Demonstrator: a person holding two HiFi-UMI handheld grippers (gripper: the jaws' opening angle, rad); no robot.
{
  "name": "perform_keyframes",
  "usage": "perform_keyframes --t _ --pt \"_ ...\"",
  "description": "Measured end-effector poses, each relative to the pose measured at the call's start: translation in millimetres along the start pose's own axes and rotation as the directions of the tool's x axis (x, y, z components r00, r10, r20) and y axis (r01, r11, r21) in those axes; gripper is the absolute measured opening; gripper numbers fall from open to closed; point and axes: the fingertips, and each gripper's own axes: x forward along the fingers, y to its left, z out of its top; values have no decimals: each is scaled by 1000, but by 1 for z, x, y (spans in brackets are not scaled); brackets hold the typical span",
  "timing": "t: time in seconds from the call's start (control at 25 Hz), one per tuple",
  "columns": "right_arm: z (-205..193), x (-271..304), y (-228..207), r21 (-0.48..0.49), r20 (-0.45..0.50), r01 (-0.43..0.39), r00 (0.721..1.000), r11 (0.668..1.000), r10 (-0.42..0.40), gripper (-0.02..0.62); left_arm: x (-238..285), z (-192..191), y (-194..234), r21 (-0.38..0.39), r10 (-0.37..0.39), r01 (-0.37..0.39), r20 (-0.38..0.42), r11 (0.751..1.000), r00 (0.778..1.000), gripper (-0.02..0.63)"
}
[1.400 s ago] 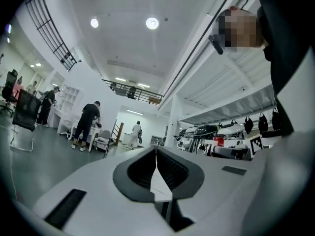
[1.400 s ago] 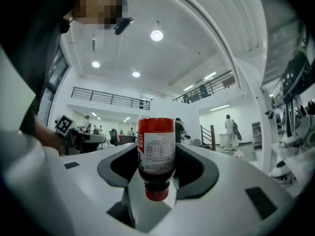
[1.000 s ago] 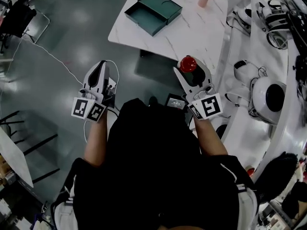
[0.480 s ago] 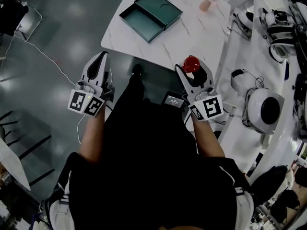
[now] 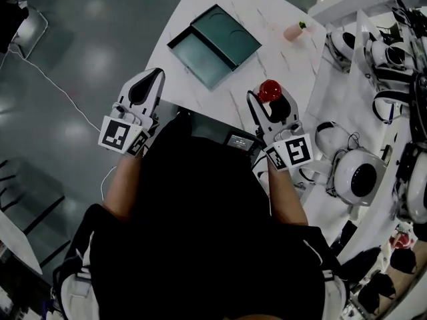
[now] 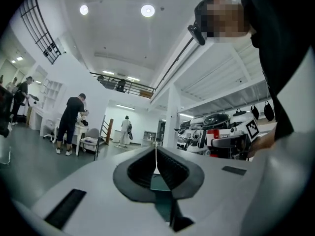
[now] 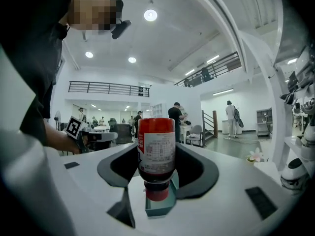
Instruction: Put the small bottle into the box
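Note:
A small red bottle is clamped in my right gripper, over the near edge of the white marble table. In the right gripper view the bottle points its red cap at the camera, label facing me, with the right gripper shut on its body. The open dark green box lies further back on the table, its lid beside it. My left gripper hovers at the table's left near edge. In the left gripper view the left gripper is shut with nothing in it.
A small pink vase lies at the table's far right. A white bench on the right carries helmets and headsets. A cable runs over the grey floor on the left. People stand far off in the hall.
The person has stepped up to the table, so the box now lies closer ahead. Both grippers moved forward to the table edge. The right gripper still holds the bottle.

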Motion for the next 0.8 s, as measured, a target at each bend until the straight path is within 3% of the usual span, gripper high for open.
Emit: perform_keyframes --t 0.2,0.32,0.56,0.8 --pt "-8 54 -13 2 -144 -40 989 999 40 235 34 -8 32 34 -24 26 -59 999 998 20" --pt "-23 91 -14 12 -254 -88 963 996 88 235 49 -17 46 72 -39 46 -94 996 995 20" --pt "-68 160 -10 66 -469 -169 865 983 180 235 71 -43 69 109 -82 99 -154 989 985 20" --pt "-122 205 4 159 -625 -214 734 964 266 235 81 -59 92 100 -77 95 -172 990 982 21"
